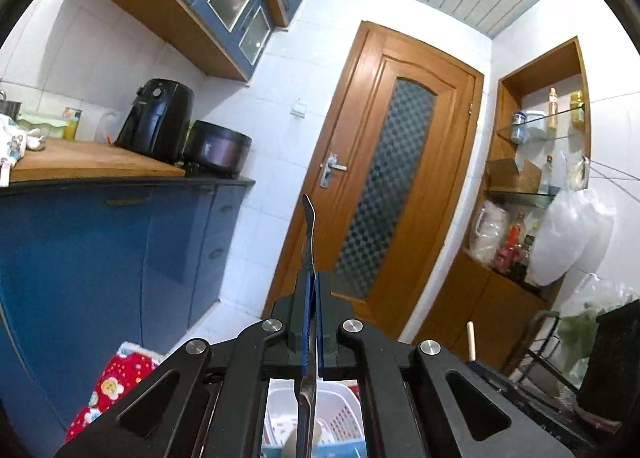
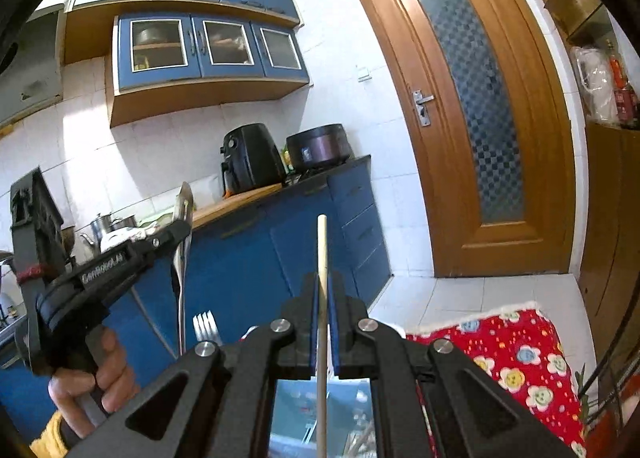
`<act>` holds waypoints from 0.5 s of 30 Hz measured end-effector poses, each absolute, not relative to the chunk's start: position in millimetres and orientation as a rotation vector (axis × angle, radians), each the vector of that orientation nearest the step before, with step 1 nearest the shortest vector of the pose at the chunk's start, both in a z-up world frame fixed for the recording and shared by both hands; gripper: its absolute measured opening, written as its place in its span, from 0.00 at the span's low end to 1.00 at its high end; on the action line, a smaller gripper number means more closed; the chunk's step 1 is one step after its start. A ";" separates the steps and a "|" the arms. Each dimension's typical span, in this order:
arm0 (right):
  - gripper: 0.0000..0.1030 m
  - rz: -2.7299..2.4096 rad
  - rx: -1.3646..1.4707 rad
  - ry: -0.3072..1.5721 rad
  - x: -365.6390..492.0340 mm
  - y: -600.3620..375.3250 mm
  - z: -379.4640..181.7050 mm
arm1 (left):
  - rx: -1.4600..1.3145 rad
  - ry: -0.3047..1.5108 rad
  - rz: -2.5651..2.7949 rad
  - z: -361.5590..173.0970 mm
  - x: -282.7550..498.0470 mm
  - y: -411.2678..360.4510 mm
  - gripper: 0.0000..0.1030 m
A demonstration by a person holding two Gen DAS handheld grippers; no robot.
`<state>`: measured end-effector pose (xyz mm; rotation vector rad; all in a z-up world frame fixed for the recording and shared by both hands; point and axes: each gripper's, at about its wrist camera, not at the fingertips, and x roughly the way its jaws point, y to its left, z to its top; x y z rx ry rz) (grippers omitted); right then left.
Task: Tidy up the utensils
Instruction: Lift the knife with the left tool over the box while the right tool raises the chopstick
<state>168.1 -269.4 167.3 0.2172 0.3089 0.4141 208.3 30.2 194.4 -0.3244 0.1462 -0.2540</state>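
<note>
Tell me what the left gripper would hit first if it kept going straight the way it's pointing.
Probably the wooden door. The left gripper, shut on a metal utensil, points at the door's lower left edge, near the white tiled wall. Nothing shows in between, though depth is unclear.

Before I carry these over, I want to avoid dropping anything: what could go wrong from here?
1. The left tool pinches the metal utensil edge-on in a narrow grip, so it could pivot or slide.
2. The right tool clamps the thin wooden stick partway along its length; it may rotate.
3. Both items stick out well ahead, so they might knock each other or the blue cabinets.
</note>
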 end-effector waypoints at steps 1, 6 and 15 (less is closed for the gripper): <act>0.06 0.411 0.223 0.303 173.6 -268.0 166.0 | -0.328 0.142 -0.250 191.3 211.5 30.9 0.02; 0.06 0.392 0.234 0.271 188.5 -265.7 157.3 | -0.347 0.136 -0.212 170.1 226.8 35.5 0.02; 0.06 0.373 0.231 0.239 204.7 -259.2 133.0 | -0.322 0.132 -0.183 141.0 231.4 30.4 0.02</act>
